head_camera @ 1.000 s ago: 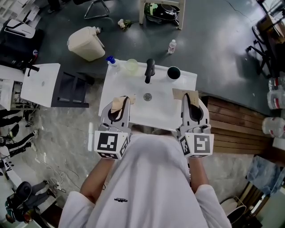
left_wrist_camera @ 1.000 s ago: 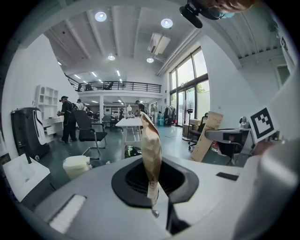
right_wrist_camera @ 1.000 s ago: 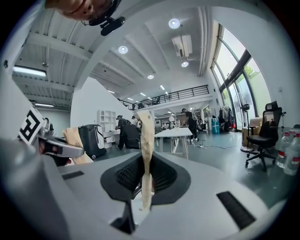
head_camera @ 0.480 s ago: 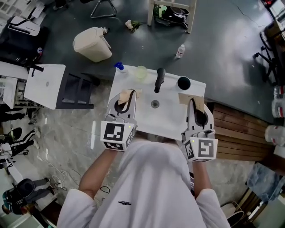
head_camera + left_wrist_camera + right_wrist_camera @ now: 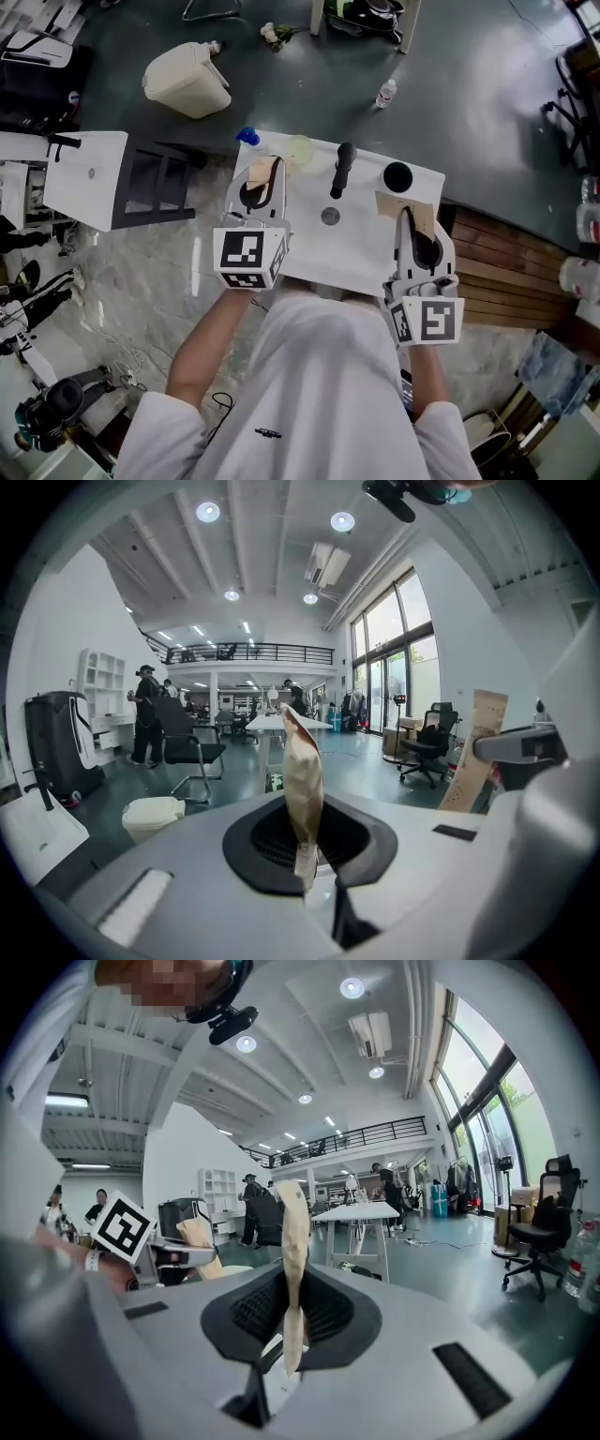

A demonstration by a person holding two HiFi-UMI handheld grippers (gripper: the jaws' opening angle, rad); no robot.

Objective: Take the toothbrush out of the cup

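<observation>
Dark grey floor [image 5: 469,84], tall windows [image 5: 394,658] — round ceiling lights [image 5: 208,512].

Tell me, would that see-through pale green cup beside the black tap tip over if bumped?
Probably. The see-through pale green cup looks thin and plastic, so likely light and easy to tip or slide. It stands at the far edge of the white sink top, so a hard push might knock it off.
</observation>
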